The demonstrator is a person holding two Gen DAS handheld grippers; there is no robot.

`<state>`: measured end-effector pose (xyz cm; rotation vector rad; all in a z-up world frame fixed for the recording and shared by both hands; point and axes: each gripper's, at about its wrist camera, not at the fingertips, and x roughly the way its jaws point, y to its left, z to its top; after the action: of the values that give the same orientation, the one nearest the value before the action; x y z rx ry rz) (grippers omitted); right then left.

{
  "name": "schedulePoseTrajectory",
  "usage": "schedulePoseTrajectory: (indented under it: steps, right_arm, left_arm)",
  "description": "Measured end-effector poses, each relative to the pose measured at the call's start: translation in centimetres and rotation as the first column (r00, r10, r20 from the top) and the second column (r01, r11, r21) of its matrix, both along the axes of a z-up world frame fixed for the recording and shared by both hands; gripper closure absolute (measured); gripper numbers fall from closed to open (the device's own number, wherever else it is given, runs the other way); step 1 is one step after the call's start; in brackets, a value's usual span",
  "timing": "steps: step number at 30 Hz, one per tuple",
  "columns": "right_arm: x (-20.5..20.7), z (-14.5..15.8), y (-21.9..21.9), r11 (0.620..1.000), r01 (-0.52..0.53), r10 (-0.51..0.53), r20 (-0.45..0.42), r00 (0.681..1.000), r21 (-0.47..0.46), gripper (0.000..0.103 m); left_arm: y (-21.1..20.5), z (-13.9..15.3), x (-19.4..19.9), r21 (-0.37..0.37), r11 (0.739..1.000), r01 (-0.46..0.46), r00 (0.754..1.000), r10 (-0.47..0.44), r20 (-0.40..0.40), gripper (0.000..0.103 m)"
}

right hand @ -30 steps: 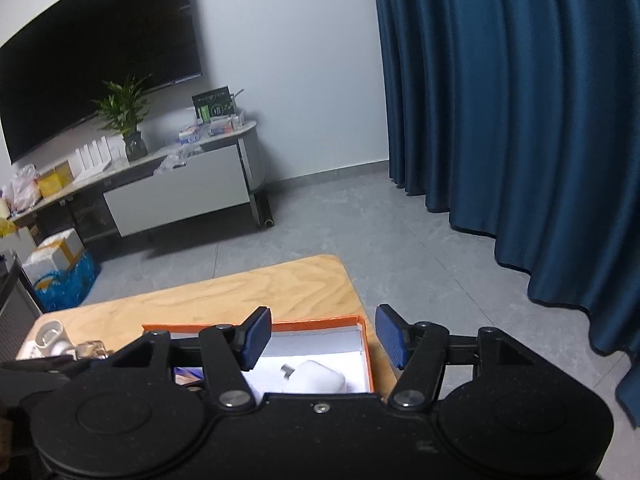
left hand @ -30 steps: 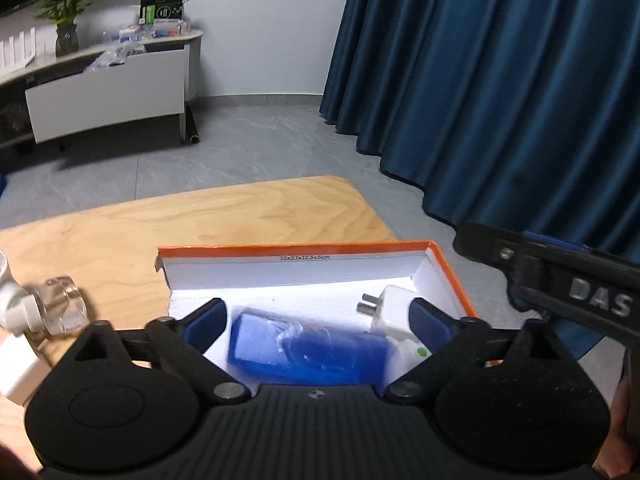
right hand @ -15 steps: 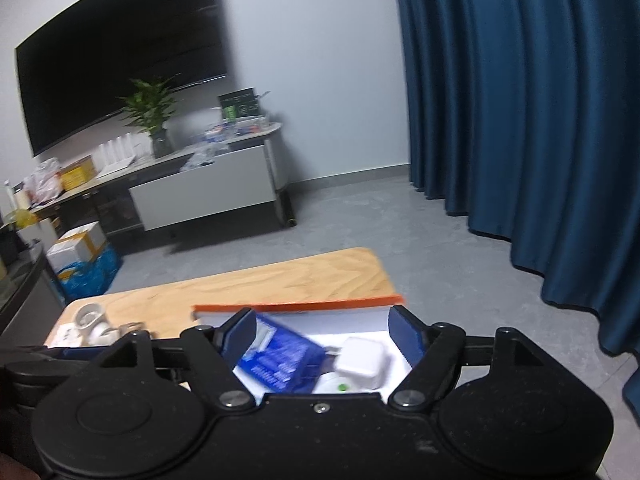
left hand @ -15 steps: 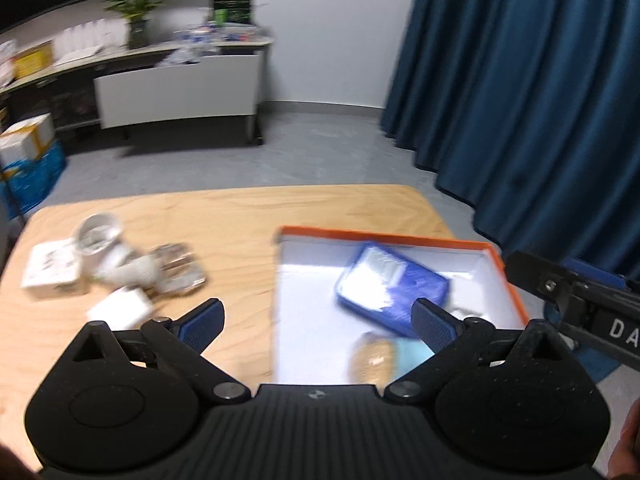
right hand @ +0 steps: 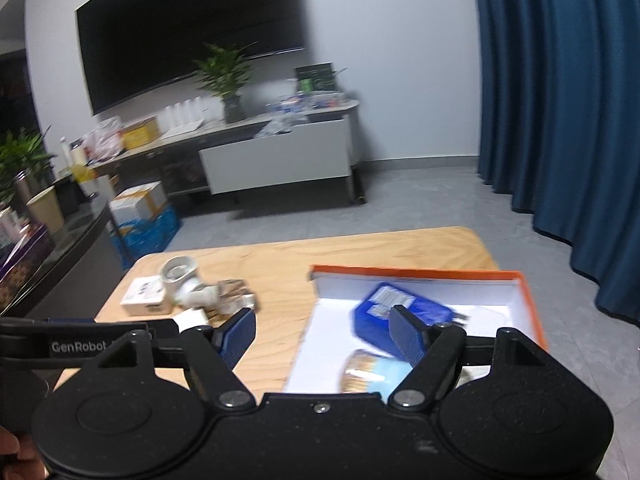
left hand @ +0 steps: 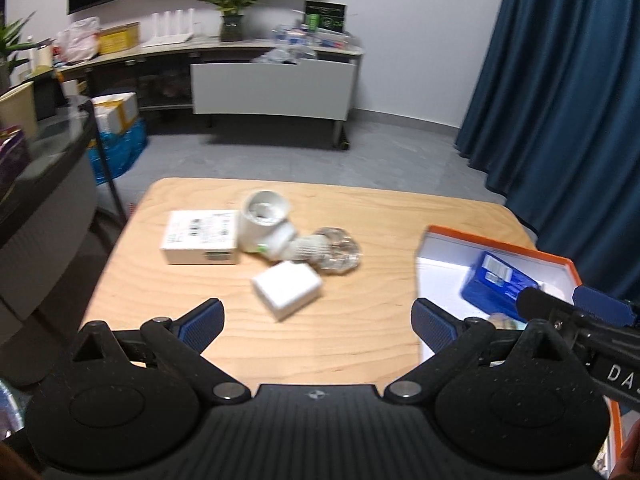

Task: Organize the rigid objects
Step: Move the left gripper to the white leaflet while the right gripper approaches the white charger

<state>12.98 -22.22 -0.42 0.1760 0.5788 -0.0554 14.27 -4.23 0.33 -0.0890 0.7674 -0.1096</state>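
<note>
An orange-rimmed white box (left hand: 496, 245) (right hand: 420, 273) sits on the right of the wooden table (left hand: 360, 208). Inside lie a blue packet (left hand: 496, 284) (right hand: 396, 312), a white charger (right hand: 486, 314) and a round tin (right hand: 372, 372). Left of the box lie a white square adapter (left hand: 286, 288), a white carton (left hand: 200, 236), a white pipe elbow (left hand: 262, 220) and a clear glass knob (left hand: 338, 254). My left gripper (left hand: 318, 322) is open and empty, above the table's near side. My right gripper (right hand: 322, 334) is open and empty over the box's left edge.
The right gripper's body (left hand: 580, 328) shows at the left view's right edge, over the box. A dark counter (left hand: 44, 184) stands to the left of the table. A sideboard (left hand: 272, 84) and blue curtains (left hand: 560, 100) are behind, across grey floor.
Both grippers have swung left and pulled back from the box. The loose items on the table have come into the middle of the left view. The blue packet now lies in the box.
</note>
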Motion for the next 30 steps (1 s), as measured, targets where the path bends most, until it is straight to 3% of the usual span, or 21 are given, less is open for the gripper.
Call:
schedulePoseTrajectory:
  steps: [14,30]
  right_arm:
    - [2.2,0.0,6.4,0.991,-0.132,0.132,-0.006,0.991,-0.032,0.016]
    - [4.2,-1.2,8.7,0.980,-0.195,0.194,-0.033,0.980,-0.036,0.016]
  left_arm:
    - [5.1,-0.2,0.2,-0.011,0.995,-0.096,0.995,0.096,0.009,0.001]
    - [8.5,-2.2,2.5,-0.022,0.986,-0.163,0.987,0.163,-0.017,0.000]
